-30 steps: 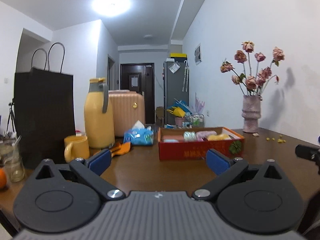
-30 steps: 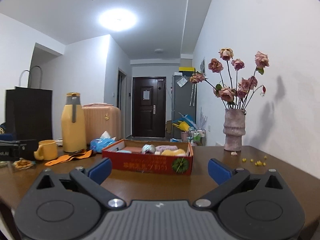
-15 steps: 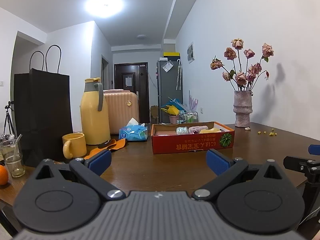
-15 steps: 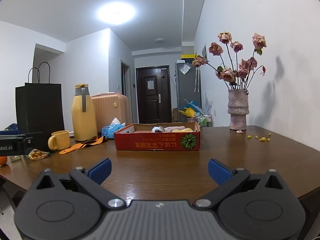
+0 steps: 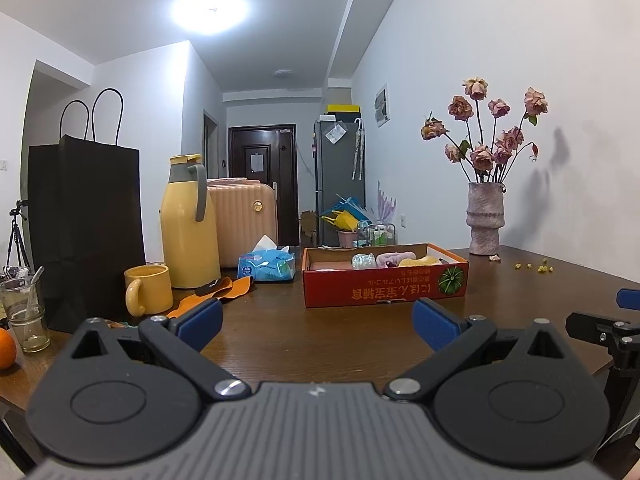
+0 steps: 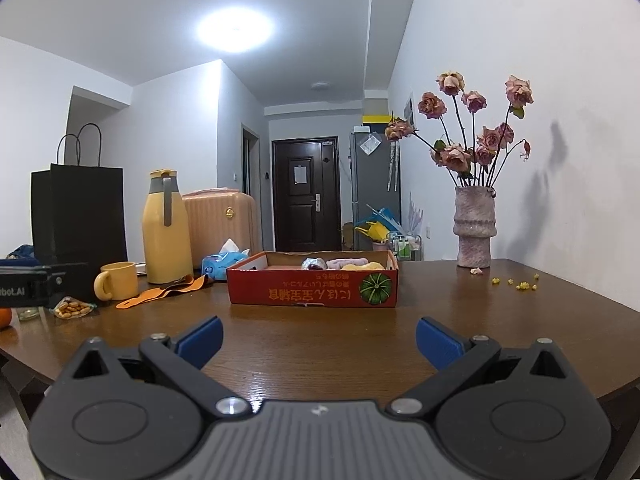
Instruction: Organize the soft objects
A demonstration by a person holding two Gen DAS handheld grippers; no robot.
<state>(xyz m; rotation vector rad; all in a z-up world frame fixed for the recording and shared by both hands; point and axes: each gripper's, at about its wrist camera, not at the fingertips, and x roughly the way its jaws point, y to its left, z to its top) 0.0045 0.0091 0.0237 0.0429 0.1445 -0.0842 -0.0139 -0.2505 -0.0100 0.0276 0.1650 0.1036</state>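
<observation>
A red cardboard box stands on the brown table; it also shows in the right wrist view. Several soft items lie in it: a silvery bundle, a pink one and a yellow one. An orange cloth strip lies left of the box. My left gripper is open and empty, well short of the box. My right gripper is open and empty, also back from the box.
A yellow thermos, yellow mug, black paper bag, blue tissue pack and a glass stand at left. A vase of dried roses stands at right near the wall. A snack packet lies at left.
Both grippers have pulled back from the box and risen a little; the box looks smaller and farther away. Both stay open and empty.
</observation>
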